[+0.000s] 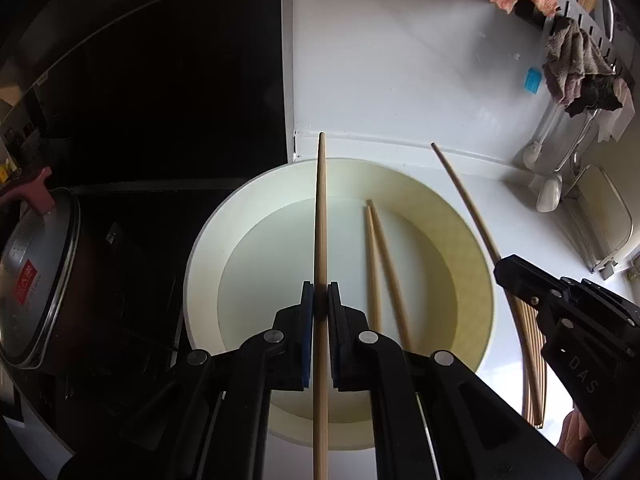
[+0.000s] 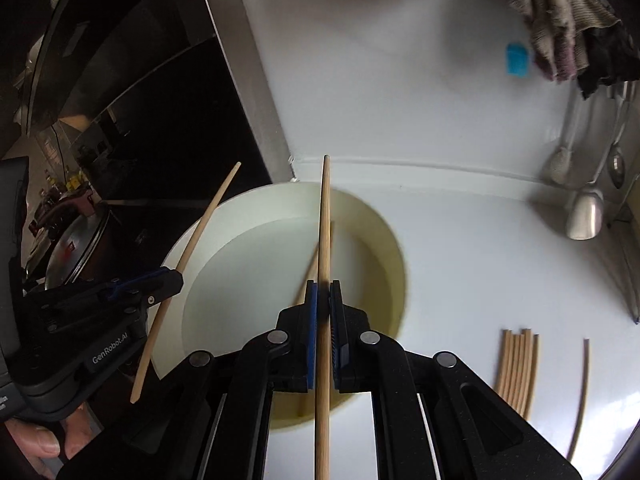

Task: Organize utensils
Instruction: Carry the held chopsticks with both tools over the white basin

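Note:
My left gripper [image 1: 320, 300] is shut on a wooden chopstick [image 1: 321, 216] and holds it over a cream bowl [image 1: 204, 248]. Two chopsticks [image 1: 380, 256] lie inside the bowl. My right gripper [image 2: 323, 300] is shut on another chopstick [image 2: 325, 220] above the bowl's [image 2: 392, 248] right side. In the left wrist view the right gripper [image 1: 516, 276] holds its chopstick [image 1: 464, 192] to the right of the bowl. In the right wrist view the left gripper [image 2: 168, 280] holds its chopstick [image 2: 196, 240] at the bowl's left. A bundle of several chopsticks [image 2: 518, 368] lies on the white counter, with a single one [image 2: 582, 396] beside it.
A black stove with a lidded pot [image 1: 36, 280] is at the left. Spoons and ladles [image 2: 584, 212] hang at the right, under hanging cloths [image 2: 560, 32]. A blue tag [image 2: 517, 59] is on the white wall. A steel rack [image 1: 608, 220] stands at the far right.

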Demonstrator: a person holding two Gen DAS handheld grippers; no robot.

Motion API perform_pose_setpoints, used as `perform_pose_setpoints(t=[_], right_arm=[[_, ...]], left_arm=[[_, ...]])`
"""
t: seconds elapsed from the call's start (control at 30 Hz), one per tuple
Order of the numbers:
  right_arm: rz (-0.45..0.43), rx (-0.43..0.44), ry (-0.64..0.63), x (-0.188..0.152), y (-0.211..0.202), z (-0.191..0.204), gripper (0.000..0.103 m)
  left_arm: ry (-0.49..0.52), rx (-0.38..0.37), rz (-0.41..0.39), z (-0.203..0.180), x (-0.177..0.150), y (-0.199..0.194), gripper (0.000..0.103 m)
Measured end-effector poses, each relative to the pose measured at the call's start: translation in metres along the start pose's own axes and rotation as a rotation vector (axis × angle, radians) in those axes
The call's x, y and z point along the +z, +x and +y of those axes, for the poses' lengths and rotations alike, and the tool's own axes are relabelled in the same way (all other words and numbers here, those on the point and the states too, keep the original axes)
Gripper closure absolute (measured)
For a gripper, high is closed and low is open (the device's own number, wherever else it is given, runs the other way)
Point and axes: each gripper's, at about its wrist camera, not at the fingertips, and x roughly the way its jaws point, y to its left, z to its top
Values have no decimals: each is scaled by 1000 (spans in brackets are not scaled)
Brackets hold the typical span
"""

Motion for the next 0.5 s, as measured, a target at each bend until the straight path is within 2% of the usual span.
perform_pose_setpoints(t=[0.17, 0.3, 0.5], right_arm=[[81, -13, -4, 2, 46, 21, 97], [139, -30, 21, 3, 73, 19, 97], [179, -68, 41, 2, 89, 16, 97]], left_arm=[[11, -35, 83, 17, 0, 36, 96], [24, -46, 126, 22, 1, 57, 95], [39, -64, 152, 23, 5, 73, 95]])
